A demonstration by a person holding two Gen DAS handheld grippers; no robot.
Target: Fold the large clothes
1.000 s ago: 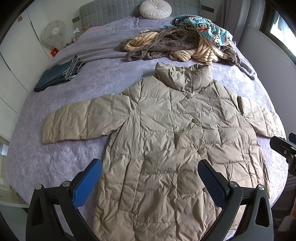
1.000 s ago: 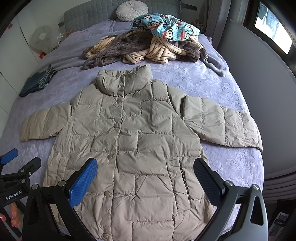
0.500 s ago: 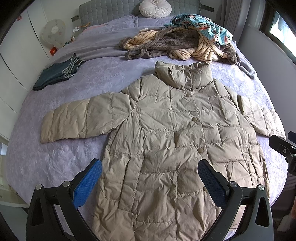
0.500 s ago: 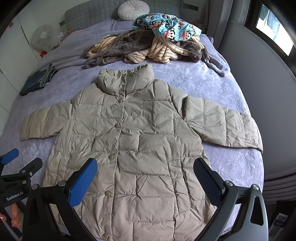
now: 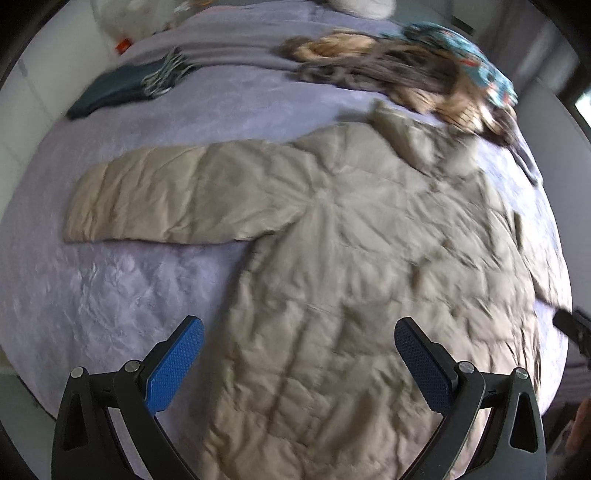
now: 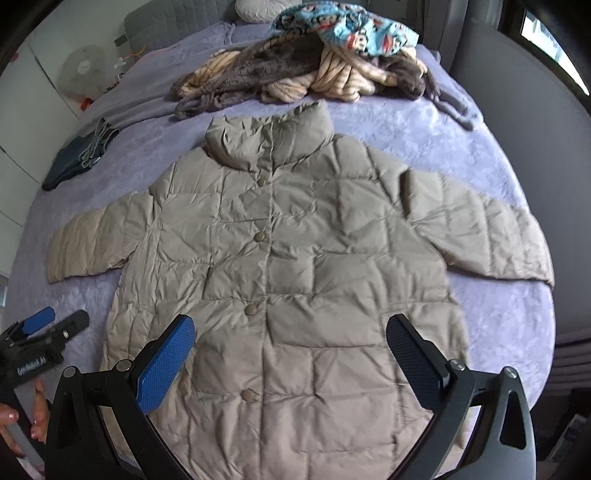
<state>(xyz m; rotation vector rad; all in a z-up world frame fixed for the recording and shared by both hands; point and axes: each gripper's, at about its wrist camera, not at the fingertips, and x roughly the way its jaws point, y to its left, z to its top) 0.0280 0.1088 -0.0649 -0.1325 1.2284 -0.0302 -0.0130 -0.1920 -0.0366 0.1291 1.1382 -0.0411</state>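
A beige quilted puffer coat [image 6: 288,266] lies flat and buttoned on the lilac bedspread, collar toward the headboard and both sleeves spread out. In the blurred left wrist view the coat [image 5: 351,258] fills the middle, its left sleeve [image 5: 159,199] stretching left. My left gripper [image 5: 299,362] hovers open above the coat's lower left side, holding nothing. My right gripper [image 6: 290,354] stands open over the coat's lower front, also empty. The left gripper [image 6: 48,325] shows at the left edge of the right wrist view, held by a hand [image 6: 22,421].
A heap of clothes [image 6: 306,62] with a blue patterned piece on top lies near the headboard. A folded dark garment [image 6: 77,155] rests at the bed's left side. A round white pillow [image 6: 255,7] and a fan [image 6: 81,70] stand at the back. A grey wall [image 6: 535,110] borders the right.
My left gripper has swung left and closer to the coat, so its left sleeve now sits mid-view and the image is blurred. The right gripper has edged forward slightly. Both stay open.
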